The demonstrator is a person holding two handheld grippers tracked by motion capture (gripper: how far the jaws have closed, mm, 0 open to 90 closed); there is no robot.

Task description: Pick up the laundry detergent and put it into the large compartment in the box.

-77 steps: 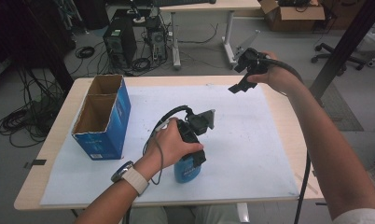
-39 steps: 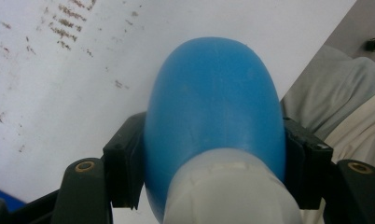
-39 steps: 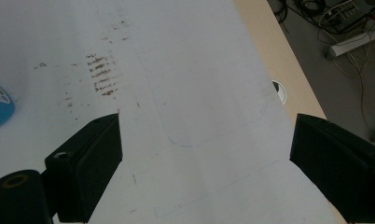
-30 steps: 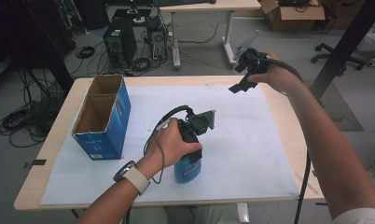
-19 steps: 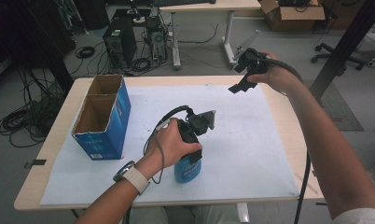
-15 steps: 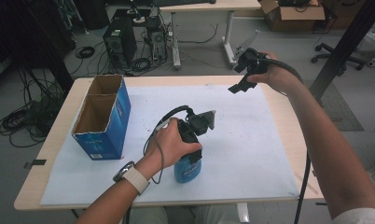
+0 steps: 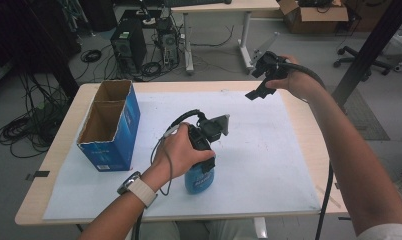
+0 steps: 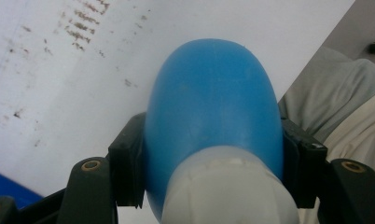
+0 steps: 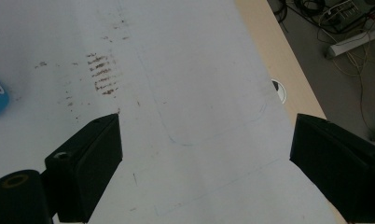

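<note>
Blue bottle (image 7: 199, 178): plastic, whitish neck, standing upright on the white sheet (image 7: 269, 150) near the table's front edge, right of the blue cardboard box (image 7: 110, 127). Left gripper (image 8: 209, 186): jaws clamped on either side of the bottle's upper body. Right gripper (image 9: 204, 158): jaws spread wide with nothing between them, held above the table's far right corner, well apart from the bottle.

Office or lab workroom. Two computer towers (image 7: 141, 44) sit on the grey floor (image 7: 214, 65) well beyond the left gripper (image 7: 209, 131), with loose cables (image 7: 26, 127) about. A second desk (image 7: 219, 6), an office chair (image 7: 356, 52) and a cardboard box (image 7: 314, 10) lie past the right gripper (image 7: 261, 85). White paper sheet (image 7: 269, 145) covers the counter (image 7: 309, 130).
</note>
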